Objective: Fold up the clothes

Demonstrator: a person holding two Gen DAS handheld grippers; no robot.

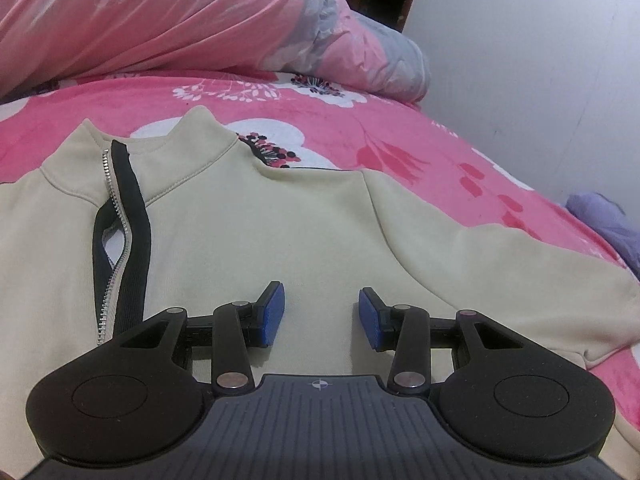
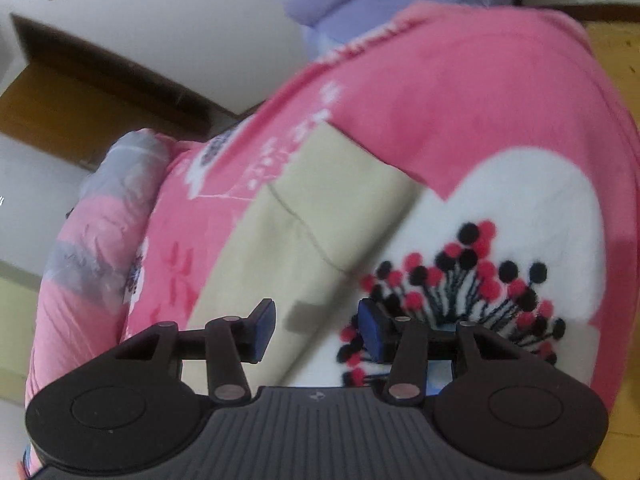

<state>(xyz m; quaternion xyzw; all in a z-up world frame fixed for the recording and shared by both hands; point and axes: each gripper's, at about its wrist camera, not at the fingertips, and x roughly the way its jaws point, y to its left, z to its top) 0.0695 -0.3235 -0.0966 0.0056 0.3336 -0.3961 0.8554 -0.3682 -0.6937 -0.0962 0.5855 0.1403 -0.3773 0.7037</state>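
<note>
A beige zip-neck sweatshirt [image 1: 248,232] lies flat on a pink floral bedsheet [image 1: 320,116]. Its collar [image 1: 188,140] points away, and a silver zipper with black trim [image 1: 120,232] runs down the left. One sleeve [image 1: 500,264] stretches to the right. My left gripper [image 1: 322,314] is open and empty just above the chest. In the right wrist view, the beige sleeve [image 2: 304,232] runs across the sheet [image 2: 460,100], cuff end at the far side. My right gripper [image 2: 316,330] is open and empty above the sleeve's right edge.
A rumpled pink and grey quilt [image 1: 180,16] is piled at the head of the bed. A white wall [image 1: 540,60] runs along the right. A lilac cloth [image 1: 604,224] lies at the bed's right edge. A brown wooden headboard [image 2: 100,92] stands behind.
</note>
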